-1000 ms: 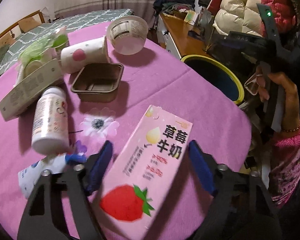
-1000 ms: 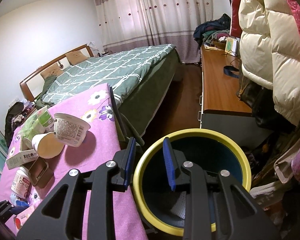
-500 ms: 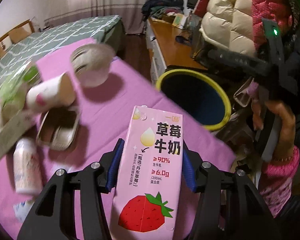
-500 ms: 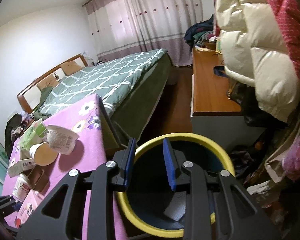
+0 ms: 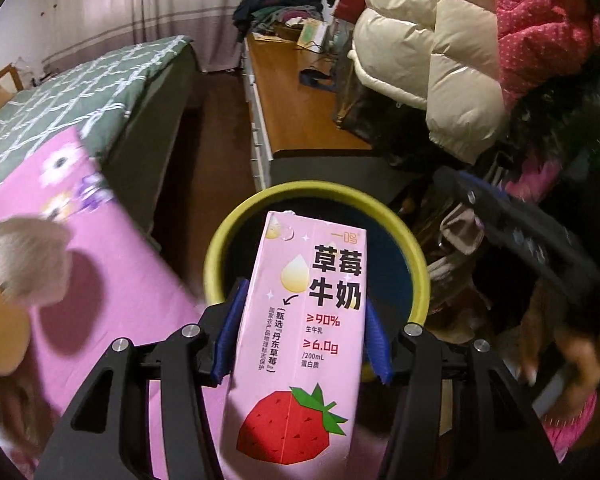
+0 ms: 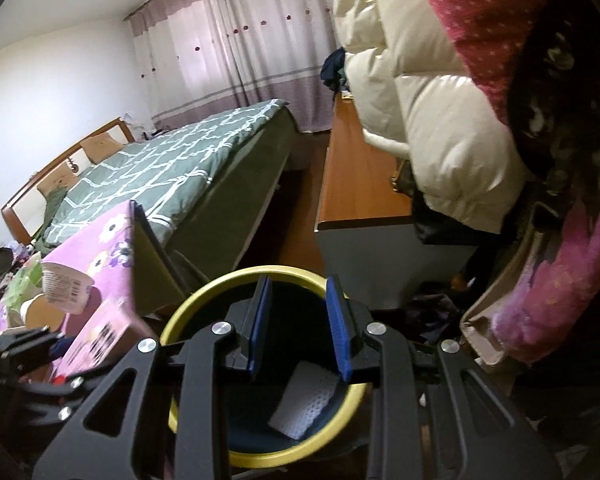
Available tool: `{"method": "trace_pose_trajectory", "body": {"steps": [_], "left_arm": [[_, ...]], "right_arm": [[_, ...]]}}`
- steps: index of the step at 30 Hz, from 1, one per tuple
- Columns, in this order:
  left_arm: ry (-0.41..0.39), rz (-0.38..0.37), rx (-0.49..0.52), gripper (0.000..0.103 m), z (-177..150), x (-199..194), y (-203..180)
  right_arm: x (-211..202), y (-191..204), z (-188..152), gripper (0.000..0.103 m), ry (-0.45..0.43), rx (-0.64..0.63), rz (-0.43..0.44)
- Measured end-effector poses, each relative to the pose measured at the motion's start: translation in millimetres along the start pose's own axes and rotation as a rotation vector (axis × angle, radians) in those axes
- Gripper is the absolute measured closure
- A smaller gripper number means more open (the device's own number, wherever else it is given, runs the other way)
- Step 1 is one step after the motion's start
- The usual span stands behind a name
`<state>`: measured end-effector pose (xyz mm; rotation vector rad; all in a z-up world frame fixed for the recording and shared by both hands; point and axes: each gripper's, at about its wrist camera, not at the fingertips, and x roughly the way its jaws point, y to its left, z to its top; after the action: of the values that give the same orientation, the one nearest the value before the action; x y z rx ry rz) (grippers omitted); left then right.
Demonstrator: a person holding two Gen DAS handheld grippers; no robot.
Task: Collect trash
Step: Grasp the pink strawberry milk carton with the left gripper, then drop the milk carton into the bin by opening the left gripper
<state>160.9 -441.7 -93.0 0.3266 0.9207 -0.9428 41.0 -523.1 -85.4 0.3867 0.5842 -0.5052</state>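
My left gripper (image 5: 302,334) is shut on a pink strawberry milk carton (image 5: 300,340) and holds it upright over the near rim of the yellow-rimmed blue trash bin (image 5: 220,248). The carton also shows at the left of the right wrist view (image 6: 100,336). My right gripper (image 6: 298,330) hangs above the bin (image 6: 188,300), jaws a little apart and empty. A white perforated piece of trash (image 6: 306,402) lies inside the bin.
The pink flowered table (image 5: 112,256) is to the left with a white cup (image 6: 62,288) and other trash. A bed (image 6: 188,152) lies behind, a wooden desk (image 5: 300,116) and puffy jackets (image 6: 440,128) to the right.
My left gripper closed on the milk carton, lifted it off the table and swung it right until it is over the bin. The right gripper stayed above the bin.
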Motion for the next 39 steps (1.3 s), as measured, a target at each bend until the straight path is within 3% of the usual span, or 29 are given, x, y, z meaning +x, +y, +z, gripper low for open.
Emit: {"method": "trace_pose_trajectory", "body": {"steps": [3, 5, 7, 8, 11, 15, 20, 23, 27, 33, 39], "left_arm": [[0.006, -0.012, -0.01, 0.05, 17, 21, -8], [0.001, -0.017, -0.027, 0.049, 24, 31, -10], [-0.014, -0.01, -0.042, 0.034, 30, 35, -10], [-0.035, 0.0, -0.054, 0.023, 33, 34, -9], [-0.067, 0.003, -0.066, 0.021, 34, 24, -6], [-0.132, 0.047, -0.061, 0.02, 21, -16, 4], [-0.202, 0.099, -0.122, 0.015, -15, -75, 36], [-0.242, 0.168, -0.186, 0.014, -47, -113, 67], [-0.299, 0.325, -0.3, 0.012, -100, -167, 116], [-0.363, 0.522, -0.489, 0.011, -176, -238, 180], [-0.404, 0.633, -0.6, 0.011, -232, -285, 220]], "right_arm": [[0, -6, 1, 0.075, 0.001, 0.0, -0.017], [0, -8, 2, 0.069, 0.001, 0.001, -0.027], [1, -9, 2, 0.067, 0.002, 0.002, -0.029], [1, -8, 1, 0.067, 0.003, 0.002, -0.029], [1, -5, 0, 0.067, 0.006, -0.004, -0.024], [1, 6, -3, 0.067, 0.013, -0.02, -0.004], [3, 33, -8, 0.067, 0.029, -0.063, 0.037], [6, 55, -12, 0.066, 0.043, -0.101, 0.074], [8, 95, -21, 0.066, 0.069, -0.169, 0.132], [6, 176, -40, 0.066, 0.106, -0.303, 0.254], [-7, 275, -68, 0.066, 0.153, -0.453, 0.431]]}}
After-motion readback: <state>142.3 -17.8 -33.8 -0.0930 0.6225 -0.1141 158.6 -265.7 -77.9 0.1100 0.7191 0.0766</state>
